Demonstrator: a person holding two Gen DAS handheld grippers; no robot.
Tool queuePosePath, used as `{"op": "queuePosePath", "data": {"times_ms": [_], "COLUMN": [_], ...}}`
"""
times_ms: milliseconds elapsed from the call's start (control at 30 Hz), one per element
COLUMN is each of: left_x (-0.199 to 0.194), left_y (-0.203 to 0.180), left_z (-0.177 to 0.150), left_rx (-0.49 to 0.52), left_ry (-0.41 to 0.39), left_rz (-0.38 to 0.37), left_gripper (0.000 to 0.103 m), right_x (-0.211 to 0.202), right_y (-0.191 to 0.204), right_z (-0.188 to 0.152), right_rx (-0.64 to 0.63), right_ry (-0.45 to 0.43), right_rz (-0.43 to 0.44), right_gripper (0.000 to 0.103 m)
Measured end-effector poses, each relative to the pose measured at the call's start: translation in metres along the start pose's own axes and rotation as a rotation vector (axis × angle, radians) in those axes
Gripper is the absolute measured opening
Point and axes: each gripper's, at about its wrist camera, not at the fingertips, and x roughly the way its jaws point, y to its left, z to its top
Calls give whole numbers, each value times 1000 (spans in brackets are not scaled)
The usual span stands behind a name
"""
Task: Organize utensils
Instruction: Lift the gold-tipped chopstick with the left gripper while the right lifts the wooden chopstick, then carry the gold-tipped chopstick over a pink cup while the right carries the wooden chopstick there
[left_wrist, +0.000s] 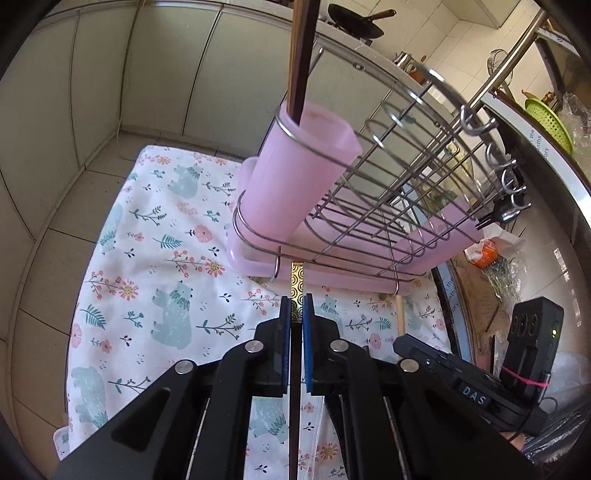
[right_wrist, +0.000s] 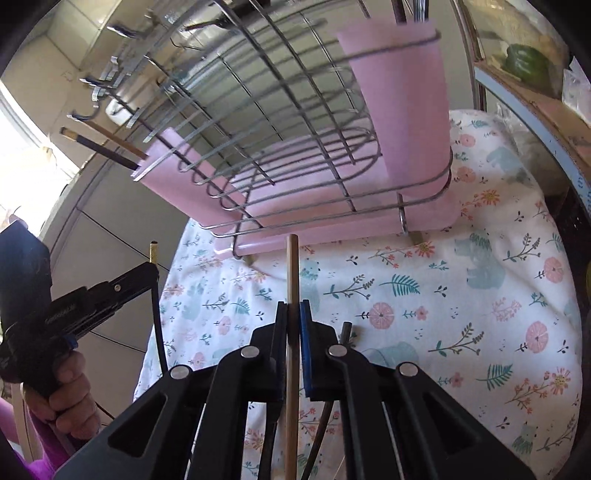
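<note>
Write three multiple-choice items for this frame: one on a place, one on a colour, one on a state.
1. Where do the stored chopsticks stand?
A. in the pink cup at the rack's end
B. flat on the cloth
C. on a hook

2. What colour is the rack's tray?
A. green
B. pink
C. white

3. What does the right gripper hold?
A. nothing, jaws wide
B. a spoon
C. a light wooden chopstick

Answers: 1 A, they rise from the cup; 2 B, pink under the wires; 3 C, the pads clamp the stick.
</note>
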Motion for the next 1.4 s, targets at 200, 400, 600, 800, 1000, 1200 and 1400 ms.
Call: {"op": "queuePosePath", "data": {"times_ms": [200, 400, 600, 800, 1000, 1200, 1400], "left_x": [-17, -34, -53, -76, -98, -125, -144], "left_y": [-7, -15, -25, -36, -42, -52, -57], "left_z": [4, 9, 17, 26, 39, 53, 66], "left_rx": [0, 9, 24, 46, 46, 56, 62], "left_ry": [-52, -115, -182, -263, -363, -492, -585], "left_rz": [0, -11, -30, -58, -85, -120, -146], "left_gripper": [5, 5, 5, 5, 5, 5, 5], "right_x": [-40, -74, -110, -139, -172, -208, -230], "right_y": [1, 10, 10, 8, 5, -2, -1], "right_z": [1, 5, 14, 26, 39, 50, 66], "right_rx": [-46, -101, -130, -137, -136, -100, -125], "right_ry": [-106, -251, -395, -520, -684, -893, -1083], "right_rz": [53, 71, 68, 50, 21, -12, -33], "right_gripper": [6, 6, 6, 6, 6, 6, 6]}}
